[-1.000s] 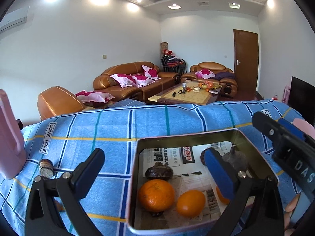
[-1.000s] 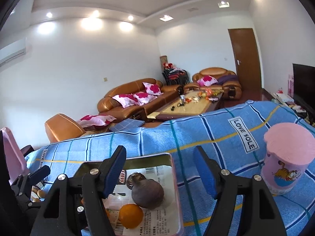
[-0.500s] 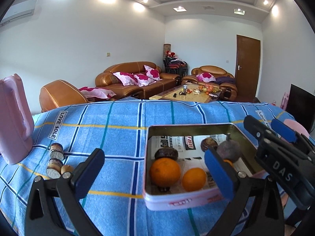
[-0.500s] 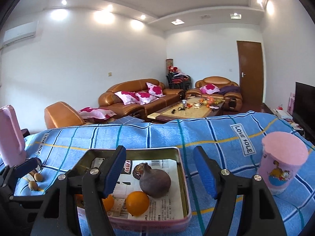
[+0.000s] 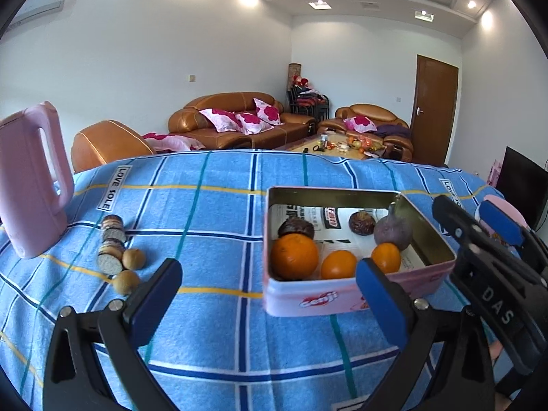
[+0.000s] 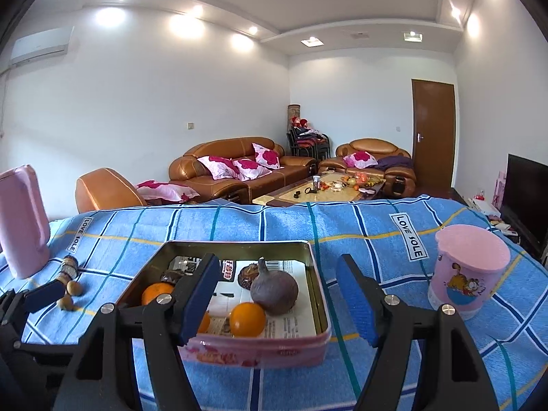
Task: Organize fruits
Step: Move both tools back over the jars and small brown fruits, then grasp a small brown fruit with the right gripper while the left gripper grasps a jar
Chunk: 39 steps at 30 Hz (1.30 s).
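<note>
On the blue checked cloth (image 5: 219, 212), at centre right of your left wrist view, sits the pink tin (image 5: 342, 298), lined with newspaper and holding the fruit: a large orange (image 5: 294, 256), two smaller oranges (image 5: 339, 264) (image 5: 386, 257), a purple round fruit with a stem (image 5: 392, 231) and two dark fruits (image 5: 296, 228) (image 5: 361, 222) whose kind you cannot make out. In your right wrist view the left finger (image 6: 200, 294) of the right gripper (image 6: 277, 303) covers part of the tin's interior, so one orange shows only as a sliver. Your right gripper appears cut off at the right edge of the left view, and it hides most of the pink lidded cup (image 6: 465, 270) there. At lower left of the left view, two small brown round fruits (image 5: 134, 258) (image 5: 126, 282) lie beside a row of small sliced pieces (image 5: 111, 246), too small to identify; the pink jug (image 5: 32, 185) at the left edge is cropped. Your left gripper (image 5: 270, 303) has its jaws spread wide, holding and touching nothing; its right fingertip overlaps the tin's front wall in the picture only. Your right gripper is likewise spread wide and empty, above the tin's near edge. Compared with half a second ago, both cameras have pulled back: the tin appears farther up the frame, and more cloth is visible in front of it.
</note>
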Tool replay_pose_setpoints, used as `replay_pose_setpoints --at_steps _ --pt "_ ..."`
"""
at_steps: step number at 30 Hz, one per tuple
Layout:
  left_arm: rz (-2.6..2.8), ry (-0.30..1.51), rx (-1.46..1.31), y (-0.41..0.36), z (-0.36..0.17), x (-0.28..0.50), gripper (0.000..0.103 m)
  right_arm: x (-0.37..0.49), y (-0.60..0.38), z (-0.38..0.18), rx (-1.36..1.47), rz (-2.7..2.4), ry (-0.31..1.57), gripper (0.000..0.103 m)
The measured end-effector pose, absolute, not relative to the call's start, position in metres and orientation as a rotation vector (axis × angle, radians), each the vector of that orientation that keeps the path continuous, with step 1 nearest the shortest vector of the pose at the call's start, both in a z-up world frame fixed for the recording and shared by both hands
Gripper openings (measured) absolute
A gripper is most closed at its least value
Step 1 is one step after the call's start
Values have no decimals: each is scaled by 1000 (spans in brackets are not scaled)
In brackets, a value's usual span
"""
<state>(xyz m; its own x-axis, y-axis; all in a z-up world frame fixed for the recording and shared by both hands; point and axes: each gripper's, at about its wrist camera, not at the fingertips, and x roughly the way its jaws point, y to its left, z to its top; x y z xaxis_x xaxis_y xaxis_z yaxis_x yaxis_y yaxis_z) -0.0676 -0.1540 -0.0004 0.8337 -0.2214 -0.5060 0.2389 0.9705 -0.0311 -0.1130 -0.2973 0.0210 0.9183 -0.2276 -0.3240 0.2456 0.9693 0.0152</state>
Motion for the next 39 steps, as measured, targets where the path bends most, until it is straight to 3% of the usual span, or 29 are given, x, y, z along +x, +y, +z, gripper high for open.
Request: replay_pose_setpoints --at_steps 8,15,25,39 --pt "-240 500 86 -130 22 -62 103 -107 -285 22 46 -200 392 72" --pt "-141 403 108 -86 50 -25 103 -80 -249 55 56 -135 352 72" --pt "-9 430 85 -22 17 15 103 -26 -177 37 169 -53 381 72" --pt "-6 506 76 15 0 7 103 -12 -141 8 221 -2 455 72"
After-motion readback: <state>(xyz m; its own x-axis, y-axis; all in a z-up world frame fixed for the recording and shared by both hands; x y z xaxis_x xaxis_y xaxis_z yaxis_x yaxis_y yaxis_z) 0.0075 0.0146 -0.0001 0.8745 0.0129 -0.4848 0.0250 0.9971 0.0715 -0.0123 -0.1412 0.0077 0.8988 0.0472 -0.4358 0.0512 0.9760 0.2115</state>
